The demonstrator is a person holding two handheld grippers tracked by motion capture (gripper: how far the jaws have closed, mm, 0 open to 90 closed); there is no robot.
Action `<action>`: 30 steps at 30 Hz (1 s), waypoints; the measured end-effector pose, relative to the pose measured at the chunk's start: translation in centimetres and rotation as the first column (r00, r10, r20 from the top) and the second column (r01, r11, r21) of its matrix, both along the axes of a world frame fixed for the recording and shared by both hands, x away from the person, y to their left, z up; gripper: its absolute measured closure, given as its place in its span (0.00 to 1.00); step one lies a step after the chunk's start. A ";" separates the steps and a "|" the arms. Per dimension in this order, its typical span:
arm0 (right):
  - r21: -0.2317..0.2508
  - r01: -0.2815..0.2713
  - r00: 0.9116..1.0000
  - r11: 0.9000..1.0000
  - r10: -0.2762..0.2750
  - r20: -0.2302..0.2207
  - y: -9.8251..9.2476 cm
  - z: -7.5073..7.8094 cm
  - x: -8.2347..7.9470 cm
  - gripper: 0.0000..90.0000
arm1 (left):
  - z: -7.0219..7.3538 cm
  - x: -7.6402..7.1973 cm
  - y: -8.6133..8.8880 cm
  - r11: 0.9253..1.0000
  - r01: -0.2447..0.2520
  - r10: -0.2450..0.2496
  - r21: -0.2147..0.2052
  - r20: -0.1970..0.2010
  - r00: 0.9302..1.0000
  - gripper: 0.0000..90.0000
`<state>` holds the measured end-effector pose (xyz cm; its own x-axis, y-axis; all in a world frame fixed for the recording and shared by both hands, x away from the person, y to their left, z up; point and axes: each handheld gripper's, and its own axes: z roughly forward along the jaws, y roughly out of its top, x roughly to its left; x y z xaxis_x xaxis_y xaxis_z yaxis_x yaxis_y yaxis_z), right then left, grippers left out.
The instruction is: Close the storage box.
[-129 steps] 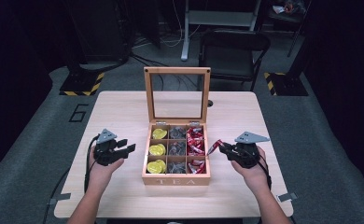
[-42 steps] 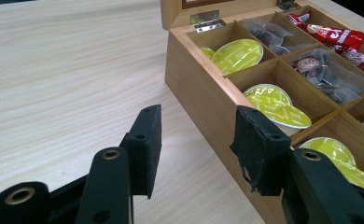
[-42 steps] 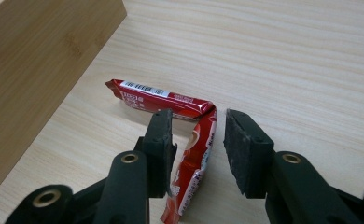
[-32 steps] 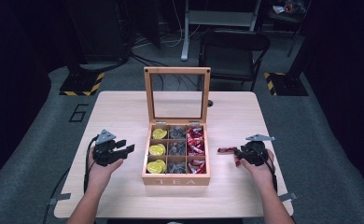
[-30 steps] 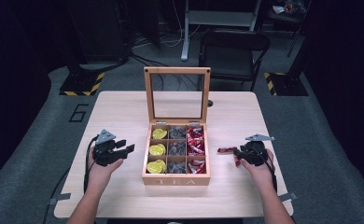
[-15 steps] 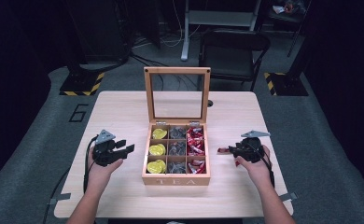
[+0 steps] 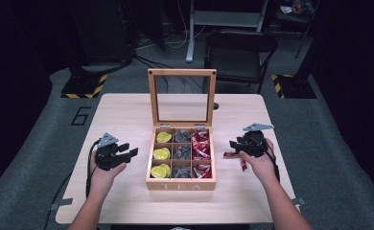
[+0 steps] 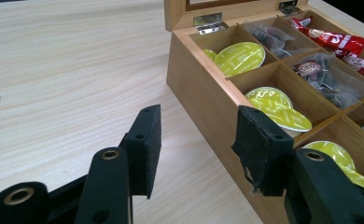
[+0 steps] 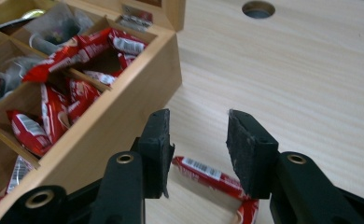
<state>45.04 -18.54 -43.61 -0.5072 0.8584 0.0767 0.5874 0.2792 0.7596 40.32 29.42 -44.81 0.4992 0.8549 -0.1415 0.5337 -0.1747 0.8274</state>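
An open wooden tea box (image 7: 180, 184) stands mid-table with its glass lid (image 7: 181, 72) upright. Its left column holds yellow-green capsules (image 7: 161, 154), the middle grey tea bags (image 7: 181, 152), the right red packets (image 7: 201, 148). Left of the box my left gripper (image 7: 130, 151) hovers open and empty, its jaws facing the box wall (image 8: 203, 98). Right of the box my right gripper (image 7: 233, 143) is open above a red packet (image 9: 203, 173) lying on the table (image 7: 230, 155). A second red packet (image 7: 243, 165) lies beside it, under the hand.
A round cable hole (image 7: 216, 106) sits in the table behind the box's right corner. A dark chair (image 7: 240, 43) stands beyond the far edge. Bare tabletop (image 7: 118, 120) stretches to the left of the box and behind it.
My right gripper has risen off the table and drifted slightly; the red packets stay lying below it. The left gripper has not moved.
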 end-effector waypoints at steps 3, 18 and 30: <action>0.005 -0.009 1.000 1.000 0.009 0.000 0.5 0.4 0.5 0.65 | -0.1 0.0 0.0 1.000 -0.001 0.001 0.001 -0.002 1.000 0.57; 0.009 -0.067 0.998 0.998 0.067 -0.001 3.0 1.7 4.0 0.68 | -0.1 0.0 0.2 1.000 -0.001 0.001 0.000 -0.001 1.000 0.57; 0.025 -0.079 0.997 0.997 0.080 -0.011 4.5 2.4 6.5 0.64 | -0.4 0.1 0.2 1.000 -0.011 0.011 -0.001 -0.004 1.000 0.57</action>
